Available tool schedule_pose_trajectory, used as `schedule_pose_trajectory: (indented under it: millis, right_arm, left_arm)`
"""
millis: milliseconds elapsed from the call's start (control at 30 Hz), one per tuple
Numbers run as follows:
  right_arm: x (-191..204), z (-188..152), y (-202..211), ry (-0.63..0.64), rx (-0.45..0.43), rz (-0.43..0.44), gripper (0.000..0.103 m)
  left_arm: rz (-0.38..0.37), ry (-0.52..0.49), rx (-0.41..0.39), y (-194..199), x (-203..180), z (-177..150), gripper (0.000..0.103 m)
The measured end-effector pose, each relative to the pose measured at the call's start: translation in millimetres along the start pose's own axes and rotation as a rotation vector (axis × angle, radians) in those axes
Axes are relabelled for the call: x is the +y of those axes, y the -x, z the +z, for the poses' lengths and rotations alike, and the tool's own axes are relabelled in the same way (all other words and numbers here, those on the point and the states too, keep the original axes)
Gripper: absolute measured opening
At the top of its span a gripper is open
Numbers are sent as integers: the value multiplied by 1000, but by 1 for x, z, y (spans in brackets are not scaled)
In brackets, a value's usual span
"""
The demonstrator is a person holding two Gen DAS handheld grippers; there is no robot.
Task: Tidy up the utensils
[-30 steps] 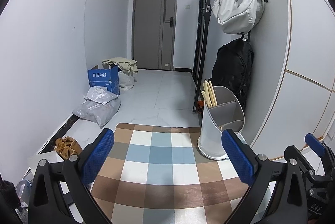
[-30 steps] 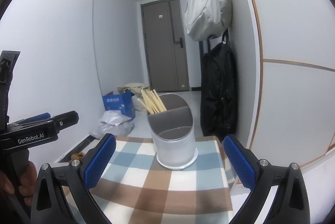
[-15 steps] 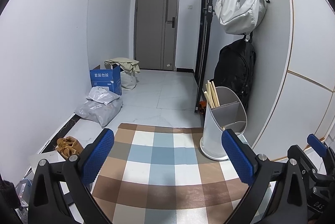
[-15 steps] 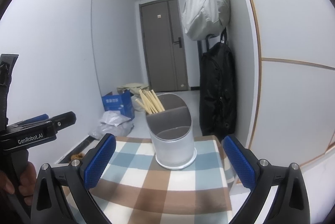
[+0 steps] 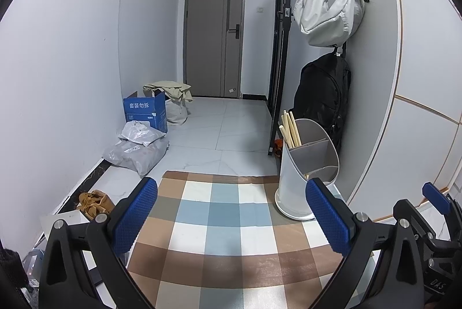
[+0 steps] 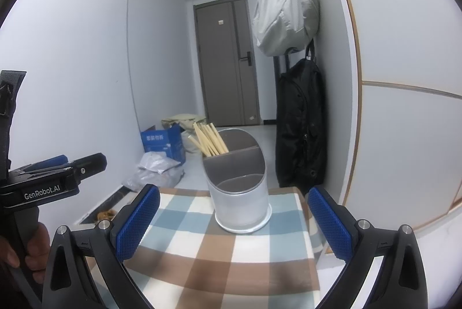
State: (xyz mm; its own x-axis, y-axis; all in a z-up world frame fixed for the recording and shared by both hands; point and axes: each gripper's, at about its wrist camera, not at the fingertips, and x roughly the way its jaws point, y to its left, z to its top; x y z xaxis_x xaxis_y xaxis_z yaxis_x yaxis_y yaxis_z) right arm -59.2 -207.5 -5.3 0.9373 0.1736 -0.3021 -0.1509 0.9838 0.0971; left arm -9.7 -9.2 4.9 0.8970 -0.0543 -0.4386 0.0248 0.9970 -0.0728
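Both my grippers are spread wide, nothing held. Left gripper (image 5: 231, 219) and right gripper (image 6: 231, 222) hover over the checked cloth (image 5: 228, 225), blue pads clear of everything.

Utensil holder (image 6: 238, 187) stands upright on the cloth's far right corner, near the wall. White body, grey divided insert. Chopsticks (image 6: 210, 139) sit in the rear compartment, leaning left; the compartments in front of it look empty from the right wrist view.

Nothing lies between the right gripper and the holder. Behind the holder: black backpack (image 5: 322, 98) hanging on the wall, white bag (image 5: 329, 11) above it. Floor beyond: blue box (image 5: 144, 111), plastic bags (image 5: 135, 149), closed door (image 5: 215, 35) at the far end.
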Motion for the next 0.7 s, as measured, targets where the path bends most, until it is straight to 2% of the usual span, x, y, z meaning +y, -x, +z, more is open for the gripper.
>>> schedule_pose_trajectory:
  millis: [700]
  right_arm:
    - [3, -1, -1, 9, 4, 0, 103]
  left_arm:
    - [2, -11, -4, 1, 0, 0, 100]
